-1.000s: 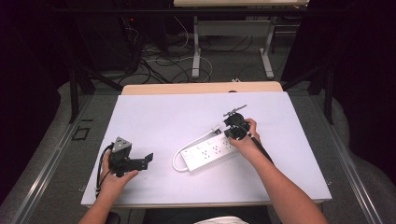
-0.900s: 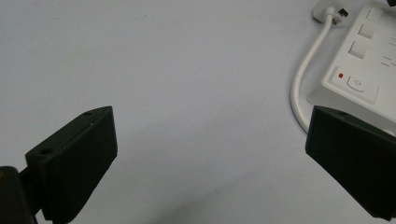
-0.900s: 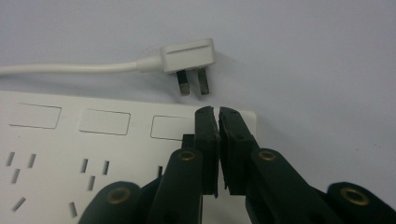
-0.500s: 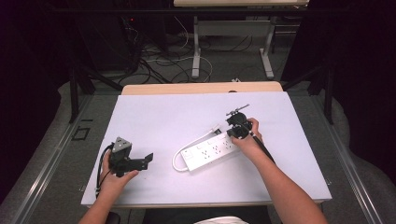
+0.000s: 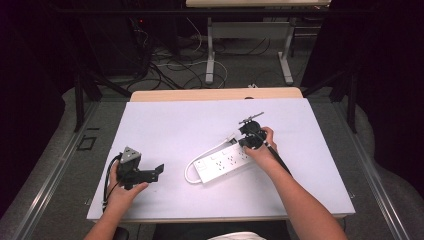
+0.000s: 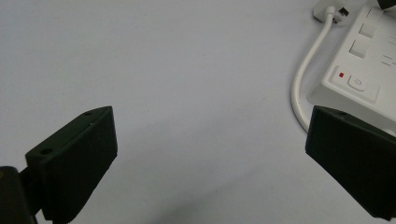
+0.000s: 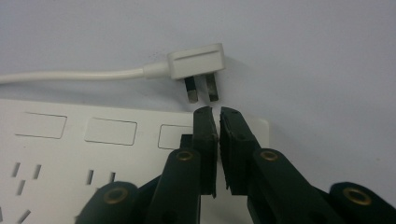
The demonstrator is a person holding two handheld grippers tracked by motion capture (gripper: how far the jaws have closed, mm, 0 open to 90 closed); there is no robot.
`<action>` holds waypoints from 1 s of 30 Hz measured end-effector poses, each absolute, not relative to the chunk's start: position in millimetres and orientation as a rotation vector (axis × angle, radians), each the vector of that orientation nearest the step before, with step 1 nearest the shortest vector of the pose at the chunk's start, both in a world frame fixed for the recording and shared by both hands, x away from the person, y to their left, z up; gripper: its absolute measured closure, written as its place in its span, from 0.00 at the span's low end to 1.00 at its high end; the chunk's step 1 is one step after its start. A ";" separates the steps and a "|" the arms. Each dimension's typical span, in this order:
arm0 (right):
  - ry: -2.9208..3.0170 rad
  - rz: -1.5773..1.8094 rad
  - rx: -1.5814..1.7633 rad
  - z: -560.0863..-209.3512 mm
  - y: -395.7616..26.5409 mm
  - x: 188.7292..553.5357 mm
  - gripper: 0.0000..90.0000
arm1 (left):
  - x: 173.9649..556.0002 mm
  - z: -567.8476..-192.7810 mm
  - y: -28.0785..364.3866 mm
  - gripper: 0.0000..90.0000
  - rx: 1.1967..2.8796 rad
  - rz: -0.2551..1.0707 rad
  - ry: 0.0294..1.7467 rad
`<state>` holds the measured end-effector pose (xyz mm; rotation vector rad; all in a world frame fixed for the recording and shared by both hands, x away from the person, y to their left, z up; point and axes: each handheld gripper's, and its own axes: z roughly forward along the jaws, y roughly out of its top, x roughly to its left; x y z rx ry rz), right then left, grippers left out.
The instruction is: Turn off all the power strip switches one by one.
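**Power strip and its plug under the closed right gripper**

In the high view, a white power strip (image 5: 223, 162) is seen lying slantwise on the table (image 5: 165, 125), a little right of the middle and nearer the front edge. Its far end is covered by the right gripper (image 5: 248, 138), while the left gripper (image 5: 159, 171) is held near the front left corner, well apart from the strip.

In the left gripper view, the jaws are spread wide with nothing between them; the switch end of the power strip (image 6: 369, 70) and its cable (image 6: 303, 79) are seen at the right.

In the right gripper view, the jaws are pressed almost together and empty, over the end of the power strip (image 7: 93, 149). The plug (image 7: 196, 63) lies just beyond, pins toward the strip.

The plug is judged light, stiff and rather smooth; it is best taken across its flat body. The cable is soft and may pull the plug aside.
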<state>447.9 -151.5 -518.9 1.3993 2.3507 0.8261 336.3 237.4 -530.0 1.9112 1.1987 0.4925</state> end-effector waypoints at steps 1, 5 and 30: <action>2.344 0.824 1.403 -519.0 -151.0 447.7 0.95 | 336.3 -530.0 237.4 0.02 1.912 0.493 1.198; 2.371 0.832 1.419 -518.9 -151.3 448.5 0.94 | 336.4 -530.5 236.8 0.02 1.906 0.498 1.198; 2.359 0.818 1.393 -521.2 -146.9 446.6 0.99 | 336.1 -530.6 236.1 0.02 1.902 0.496 1.201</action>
